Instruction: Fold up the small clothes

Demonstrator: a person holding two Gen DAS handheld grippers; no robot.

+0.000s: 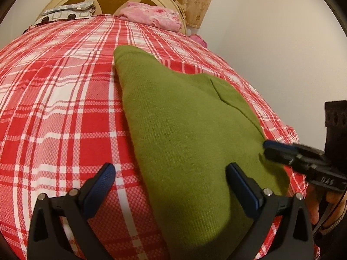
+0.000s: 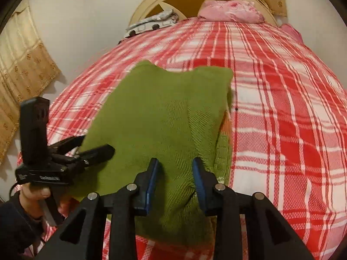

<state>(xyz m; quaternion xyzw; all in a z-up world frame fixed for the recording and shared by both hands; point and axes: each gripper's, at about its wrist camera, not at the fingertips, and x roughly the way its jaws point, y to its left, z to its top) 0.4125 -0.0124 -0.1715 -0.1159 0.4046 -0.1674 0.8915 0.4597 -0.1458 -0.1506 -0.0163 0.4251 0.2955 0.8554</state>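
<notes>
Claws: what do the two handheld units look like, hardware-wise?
Both match. The left claw and right claw have black angular frames, silver pivot pins and blue textured pads. Seen from outside, each carries a black block on top, and white lettering on the body, unreadable. A dark cable trails from the left unit. Dark sleeves.

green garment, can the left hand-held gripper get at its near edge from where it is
Probably yes: the left hand-held gripper is open, the green garment lies flat between its fingers, and nothing covers that edge.

Warm, dim indoor light — strong fisheye bend

Black corners ring both views; the plaid bed [image 2: 282, 108] bulges, blurred toward its far left edge — soft shadows under each tool.
</notes>
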